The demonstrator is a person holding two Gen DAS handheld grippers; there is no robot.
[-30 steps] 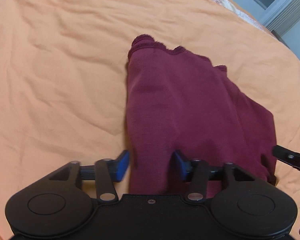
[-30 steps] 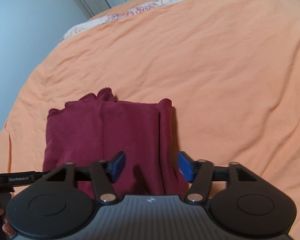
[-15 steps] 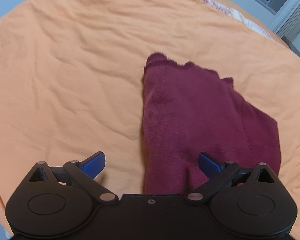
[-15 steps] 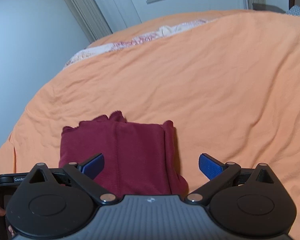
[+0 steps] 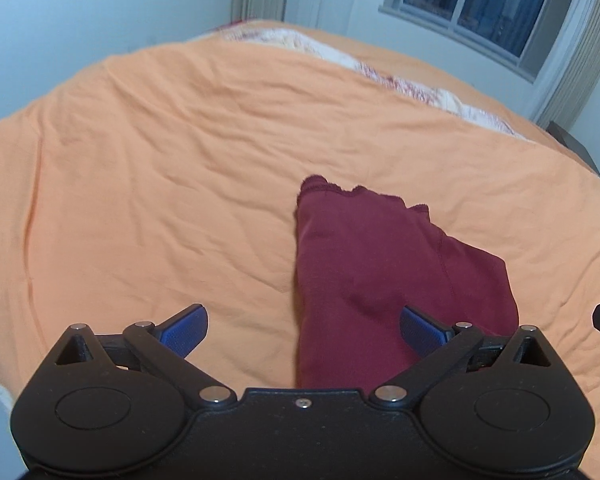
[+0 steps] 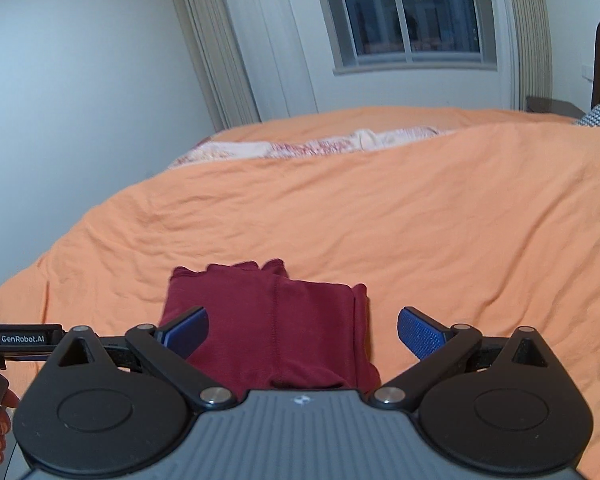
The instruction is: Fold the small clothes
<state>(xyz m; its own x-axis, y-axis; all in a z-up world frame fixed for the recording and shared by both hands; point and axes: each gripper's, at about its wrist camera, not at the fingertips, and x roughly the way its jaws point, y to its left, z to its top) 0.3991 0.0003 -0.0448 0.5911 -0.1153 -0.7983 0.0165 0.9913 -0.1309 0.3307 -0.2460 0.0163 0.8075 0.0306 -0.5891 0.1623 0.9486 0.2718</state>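
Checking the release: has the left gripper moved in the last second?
Yes. The left gripper has opened and pulled up and back: the maroon garment looks smaller, and the window now shows.

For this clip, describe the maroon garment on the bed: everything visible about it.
The maroon garment is a small knit-looking piece, folded into a compact, roughly rectangular stack lying flat on the orange bedspread. A stitched seam runs down its top layer, and uneven ribbed edges bunch at its far end. Layered folds show along its right side. The left gripper and right gripper are both open near its closest edge, and neither grips it.
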